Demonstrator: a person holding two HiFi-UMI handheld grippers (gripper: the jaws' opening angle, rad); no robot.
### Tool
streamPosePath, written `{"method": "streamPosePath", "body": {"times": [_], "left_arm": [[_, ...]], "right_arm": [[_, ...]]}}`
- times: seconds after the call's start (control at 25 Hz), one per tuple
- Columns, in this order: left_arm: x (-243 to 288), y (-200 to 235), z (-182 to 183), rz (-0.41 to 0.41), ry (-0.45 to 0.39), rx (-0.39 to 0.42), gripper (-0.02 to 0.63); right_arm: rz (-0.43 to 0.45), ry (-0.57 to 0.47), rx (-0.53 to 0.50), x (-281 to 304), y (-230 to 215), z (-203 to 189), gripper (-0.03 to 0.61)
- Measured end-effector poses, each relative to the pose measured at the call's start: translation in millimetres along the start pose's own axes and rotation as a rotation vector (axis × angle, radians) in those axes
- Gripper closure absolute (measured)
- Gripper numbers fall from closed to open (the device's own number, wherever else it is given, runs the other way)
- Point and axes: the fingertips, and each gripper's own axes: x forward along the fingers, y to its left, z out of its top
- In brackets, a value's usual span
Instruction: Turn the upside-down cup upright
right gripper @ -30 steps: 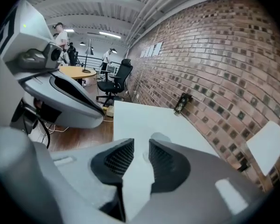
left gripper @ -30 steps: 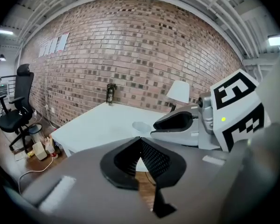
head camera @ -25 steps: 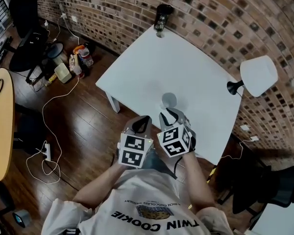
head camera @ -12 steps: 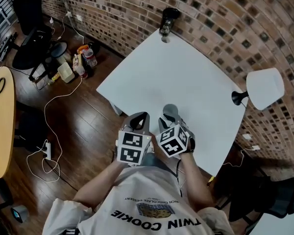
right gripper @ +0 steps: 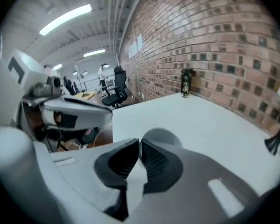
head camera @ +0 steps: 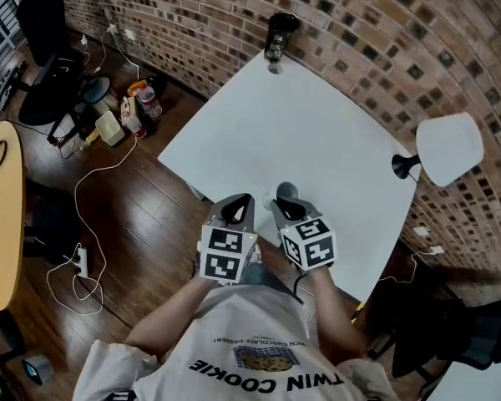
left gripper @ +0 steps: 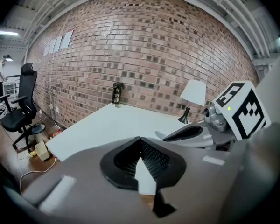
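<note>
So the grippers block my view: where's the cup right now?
In the head view the cup is low centre, by the white table's near edge, its wall between the right gripper's jaws, which have just been closing.

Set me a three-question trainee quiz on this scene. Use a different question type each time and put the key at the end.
1. True or false: the left tongs grip the cup.
2. Which of these stands on the table? A an office chair; B a dark bottle; C a cardboard box.
3. Fill in: the lamp has a shade coloured ____.

Key:
1. False. The right tongs, jaws just closing, hold it.
2. B.
3. White.
</note>
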Motion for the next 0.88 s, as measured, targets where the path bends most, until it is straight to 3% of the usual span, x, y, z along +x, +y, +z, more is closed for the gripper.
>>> {"method": "streamPosePath", "body": {"times": [0.2, 0.48, 0.6, 0.88], "left_arm": [[5.4, -11.7, -0.5, -0.022, 0.005, 0.009, 0.611], [12.9, -25.5, 0.3, -0.051, 0.016, 0.019, 0.611], [16.9, -27.3, -1.5, -0.055, 0.022, 0.022, 0.611], [19.7, -31.7, -1.9, -0.06, 0.026, 0.026, 0.611]], "right_arm": [[0.122, -0.184, 0.453, -16.8, -24.8, -0.1, 0.555], [0.15, -0.318, 0.811, -27.2, -54.5, -28.8, 0.555], [0.126, -0.356, 0.875, -30.0, -63.3, -38.9, 0.554], [0.062, -0.328, 0.829, -31.3, -72.6, -47.3, 0.548]]}}
